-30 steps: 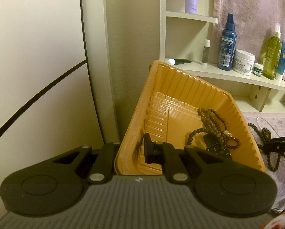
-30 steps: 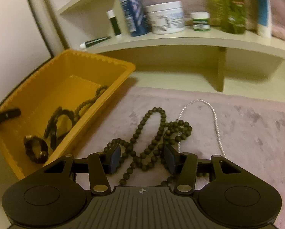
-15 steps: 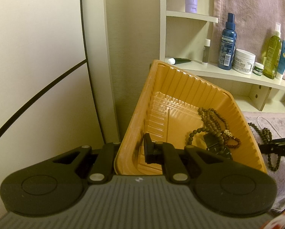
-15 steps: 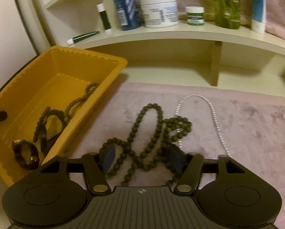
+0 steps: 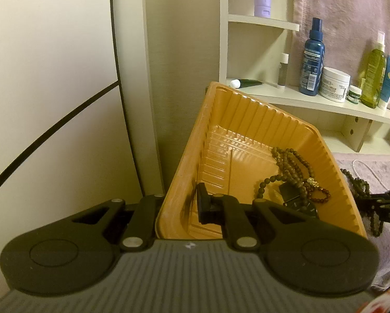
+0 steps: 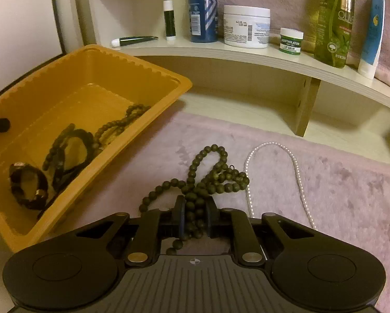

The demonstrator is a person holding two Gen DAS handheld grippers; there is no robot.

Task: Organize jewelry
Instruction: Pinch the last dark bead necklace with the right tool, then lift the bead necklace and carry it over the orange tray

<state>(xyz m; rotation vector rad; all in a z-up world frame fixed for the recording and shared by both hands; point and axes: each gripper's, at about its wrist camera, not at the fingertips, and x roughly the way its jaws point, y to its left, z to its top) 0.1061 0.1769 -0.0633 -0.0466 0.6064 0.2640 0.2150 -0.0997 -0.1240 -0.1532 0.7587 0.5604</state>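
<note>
An orange plastic tray (image 5: 236, 120) (image 6: 96, 60) holds several dark bead bracelets (image 5: 288, 167) (image 6: 69, 151). My left gripper (image 5: 178, 208) is shut on the tray's near left wall, one finger inside and one outside. My right gripper (image 6: 195, 216) is shut on a dark green bead necklace (image 6: 215, 180) that lies bunched on the pink cloth. A white pearl strand (image 6: 296, 167) lies beside it to the right. The right gripper's fingertips (image 5: 382, 206) show at the right edge of the left wrist view.
A cream shelf (image 6: 247, 52) behind carries a blue spray bottle (image 6: 202, 7), a white cream jar (image 6: 247, 26), a green bottle (image 6: 333, 18) and small tubes. A pink cloth (image 6: 338, 182) covers the surface. A wall and white panel (image 5: 51, 78) stand to the left.
My right gripper has closed its fingers around the green bead necklace, which bunched up between them. The left gripper and tray have not moved.
</note>
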